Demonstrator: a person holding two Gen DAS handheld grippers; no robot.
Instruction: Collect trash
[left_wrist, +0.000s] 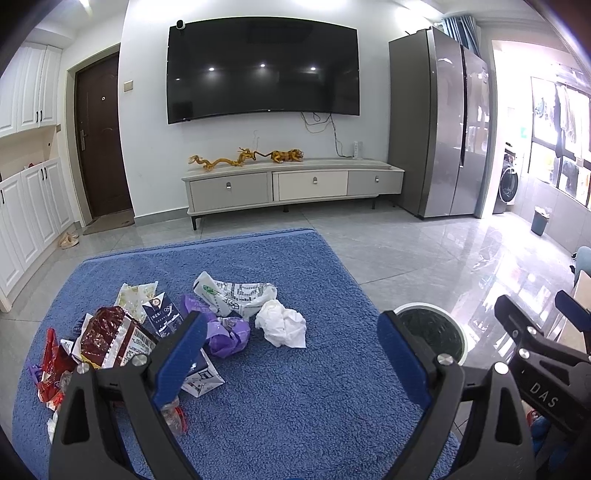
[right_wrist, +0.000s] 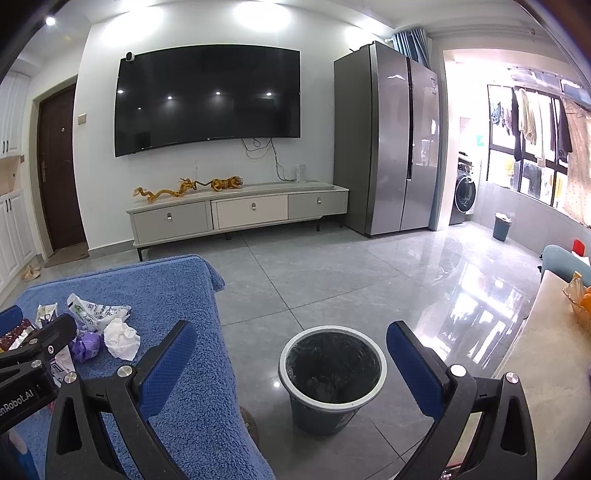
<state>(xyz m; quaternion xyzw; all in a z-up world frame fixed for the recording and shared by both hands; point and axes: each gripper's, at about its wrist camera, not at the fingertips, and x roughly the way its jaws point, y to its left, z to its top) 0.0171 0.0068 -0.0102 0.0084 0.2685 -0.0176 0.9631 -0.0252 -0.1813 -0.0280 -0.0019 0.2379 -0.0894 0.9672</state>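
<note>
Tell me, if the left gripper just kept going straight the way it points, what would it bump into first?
Probably the crumpled white tissue on the fuzzy blue cloth, lying between the open left gripper fingers' line. The crumpled purple wrapper sits just left of it. Depth is hard to judge here.

Bare floor around open bin (right_wrist: 332, 373)

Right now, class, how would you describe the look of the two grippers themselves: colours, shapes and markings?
Both are alike: the left gripper and right gripper have black angular frames with triangular cut-outs, silver round bolts, and flat blue textured fingers. White lettering marks the black bodies: "DAS" on the right one, "nRobot.AI" on the left.
</note>
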